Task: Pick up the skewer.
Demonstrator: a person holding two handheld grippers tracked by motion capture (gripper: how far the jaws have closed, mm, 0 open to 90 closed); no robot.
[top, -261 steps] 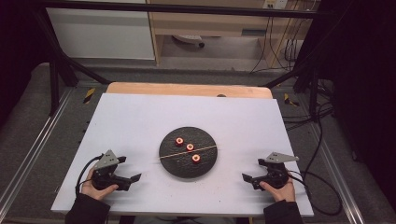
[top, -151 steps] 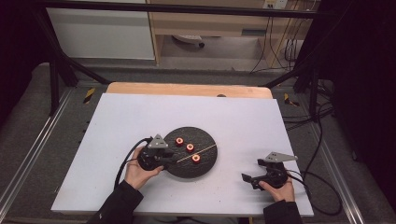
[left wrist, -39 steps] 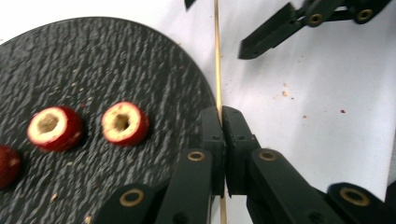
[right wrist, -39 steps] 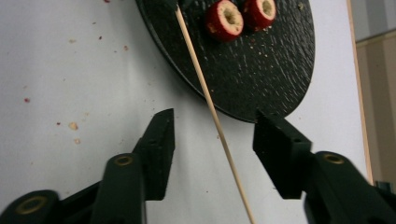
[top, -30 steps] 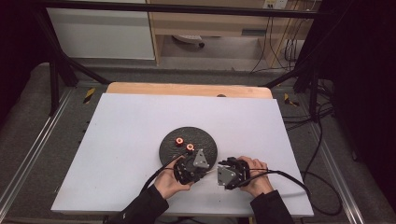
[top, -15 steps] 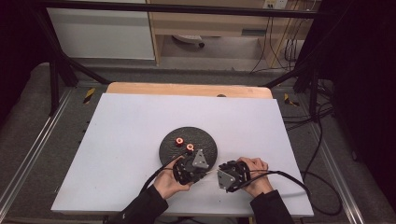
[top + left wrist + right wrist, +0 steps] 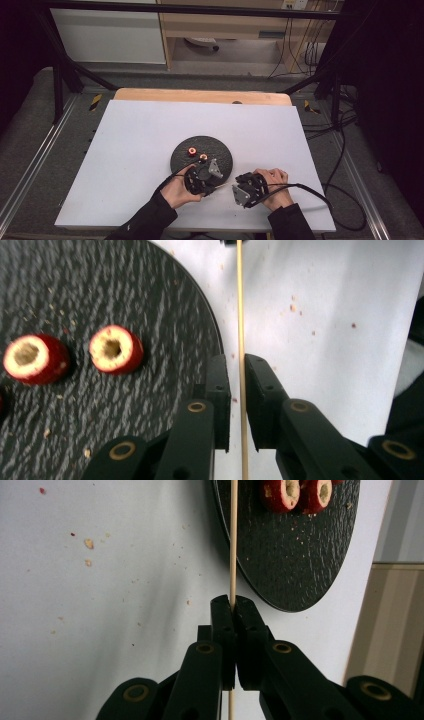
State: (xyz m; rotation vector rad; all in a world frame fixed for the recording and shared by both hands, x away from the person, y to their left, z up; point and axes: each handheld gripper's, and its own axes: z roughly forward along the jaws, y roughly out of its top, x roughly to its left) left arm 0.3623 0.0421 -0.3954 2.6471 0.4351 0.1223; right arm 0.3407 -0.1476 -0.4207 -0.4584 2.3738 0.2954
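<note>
Nearest the person, both forearms in dark sleeves are coming in over the table's near edge, hands sitting close together just in front of the plate.

R gripper (image 7: 235, 189) is pointing toward the L one, w/ its jaws pressed together on the thin wooden skewer (image 7: 232, 545). In the right gripper view the stick is running straight up out of the clamped pads, past the plate's edge. So R is the one gripping the skewer.

L gripper (image 7: 214, 186) is sitting at the plate's near rim, facing the R gripper. Its jaws have just been opening a bit: in the left gripper view the skewer (image 7: 240, 315) is passing btwn the pads w/ a small gap either side, so the pads aren't pressing on it. The stick is lying level btwn the two grippers, just off the plate's rim, over the white table (image 7: 125, 150).

Next out, the round black plate (image 7: 220, 150), textured, is resting flat near the table's middle. On it two red fruit pieces w/ hollowed pale cores: one (image 7: 116, 349) nearer the L gripper, the other (image 7: 34, 359) just beside it, apart from each other. Small crumbs are scattered on plate and table.

Farther back, a wooden board edge (image 7: 200, 96) is showing behind the white top, then black frame bars and cables on the floor.
</note>
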